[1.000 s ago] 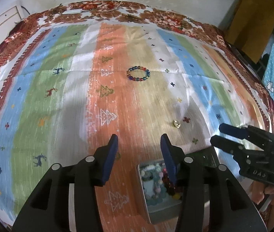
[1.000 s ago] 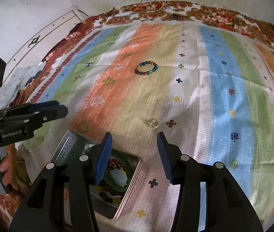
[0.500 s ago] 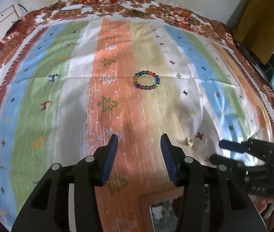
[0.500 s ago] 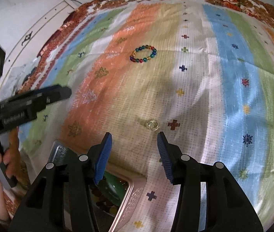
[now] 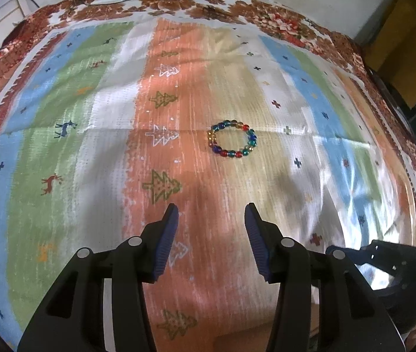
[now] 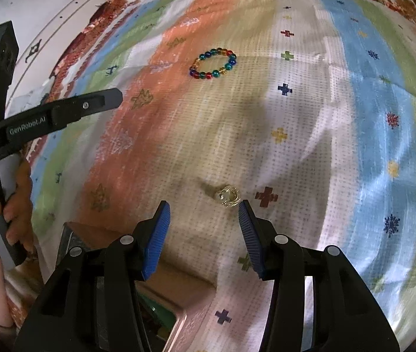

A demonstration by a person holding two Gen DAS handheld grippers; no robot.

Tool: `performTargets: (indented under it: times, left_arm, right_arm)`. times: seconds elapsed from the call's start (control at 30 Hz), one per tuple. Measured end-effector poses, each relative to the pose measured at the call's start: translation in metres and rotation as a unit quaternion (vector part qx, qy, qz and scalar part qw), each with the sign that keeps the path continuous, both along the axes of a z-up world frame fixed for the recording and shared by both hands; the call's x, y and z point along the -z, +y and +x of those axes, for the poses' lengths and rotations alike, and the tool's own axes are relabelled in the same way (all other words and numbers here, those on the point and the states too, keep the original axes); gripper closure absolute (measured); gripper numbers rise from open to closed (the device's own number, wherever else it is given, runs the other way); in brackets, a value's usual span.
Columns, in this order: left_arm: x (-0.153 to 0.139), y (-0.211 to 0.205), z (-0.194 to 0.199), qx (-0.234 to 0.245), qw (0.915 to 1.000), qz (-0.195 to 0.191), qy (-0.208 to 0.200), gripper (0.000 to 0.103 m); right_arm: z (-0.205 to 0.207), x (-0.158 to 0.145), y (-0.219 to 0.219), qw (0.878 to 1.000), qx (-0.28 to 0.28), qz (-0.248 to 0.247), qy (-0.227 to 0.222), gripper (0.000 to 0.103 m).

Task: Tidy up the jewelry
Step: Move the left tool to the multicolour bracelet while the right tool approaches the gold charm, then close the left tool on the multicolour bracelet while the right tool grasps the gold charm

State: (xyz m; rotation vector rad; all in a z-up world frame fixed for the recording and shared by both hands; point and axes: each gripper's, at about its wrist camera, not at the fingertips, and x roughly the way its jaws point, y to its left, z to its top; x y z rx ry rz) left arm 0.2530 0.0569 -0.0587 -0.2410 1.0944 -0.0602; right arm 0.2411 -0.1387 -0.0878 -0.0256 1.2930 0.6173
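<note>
Right gripper (image 6: 203,215) spread wide, low over gold ring (image 6: 227,196) (likely next pick). Left gripper (image 5: 210,218) also agape, empty, facing bead bracelet (image 5: 232,140).

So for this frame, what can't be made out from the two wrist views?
- Tin box, right wrist view: mostly behind the right gripper; contents unreadable.
- Gold ring: too small for detail; absent from the left wrist view.
- Right gripper in the left wrist view: cut off by the edge and the left gripper, tips hidden.
- Beaded bracelet: clasp or string not discernible.
</note>
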Motion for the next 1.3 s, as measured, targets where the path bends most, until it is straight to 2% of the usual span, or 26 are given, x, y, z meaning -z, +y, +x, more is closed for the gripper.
performTargets:
  times: [0.3,0.53,0.93,1.3]
  left_arm:
    - [0.013,-0.005,0.033,0.01,0.9998,-0.015,0.009,0.055]
    - [0.021,-0.01,0.052,0.023,0.9996,-0.009,0.015,0.055]
    - [0.04,-0.02,0.093,0.028,0.9993,0.006,0.025,0.055]
    - [0.061,-0.024,0.116,0.027,0.998,0.037,0.045,0.057]
  right_arm:
    - [0.014,0.016,0.013,0.999,-0.013,-0.029,0.013,0.054]
    - [0.022,0.025,0.02,0.999,-0.019,-0.046,0.02,0.054]
    - [0.038,0.031,0.029,0.998,-0.025,-0.048,0.029,0.055]
    - [0.047,0.037,0.02,0.997,-0.023,-0.067,0.023,0.076]
